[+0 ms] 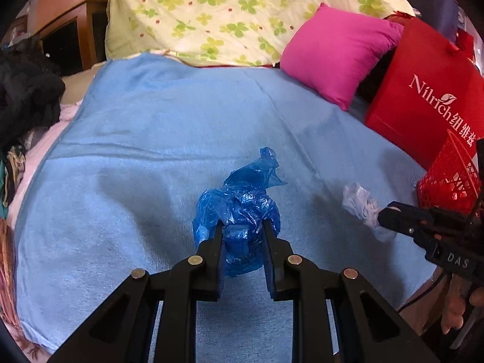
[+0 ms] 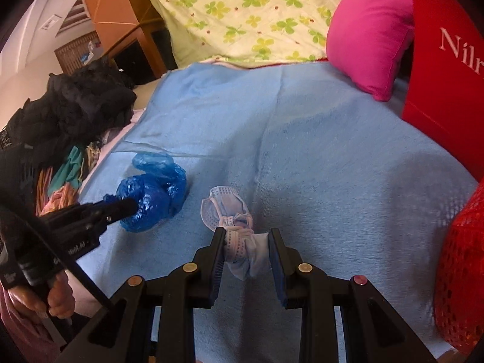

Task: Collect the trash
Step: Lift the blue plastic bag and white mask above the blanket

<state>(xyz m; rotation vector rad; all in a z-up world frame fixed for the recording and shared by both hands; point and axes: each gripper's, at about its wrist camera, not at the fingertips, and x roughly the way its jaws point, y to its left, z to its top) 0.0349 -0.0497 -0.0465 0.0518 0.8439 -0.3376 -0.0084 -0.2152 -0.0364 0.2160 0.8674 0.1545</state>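
A crumpled blue plastic bag (image 1: 239,208) lies on the light blue blanket (image 1: 151,151). My left gripper (image 1: 242,227) is shut on it, jaws pressing its sides; it also shows in the right wrist view (image 2: 151,199) with the left gripper (image 2: 121,205) on it. A crumpled white and pale blue face mask (image 2: 239,236) lies on the blanket. My right gripper (image 2: 246,239) is shut on the mask; it shows in the left wrist view (image 1: 384,211) with the mask (image 1: 360,202) at its tip.
A red mesh basket (image 2: 462,272) stands at the right edge, also in the left wrist view (image 1: 447,181). A red paper bag (image 1: 423,90) and pink pillow (image 1: 338,48) are behind it. Black clothes (image 2: 75,106) pile at the left. A clover-print quilt (image 1: 227,9) lies at the back.
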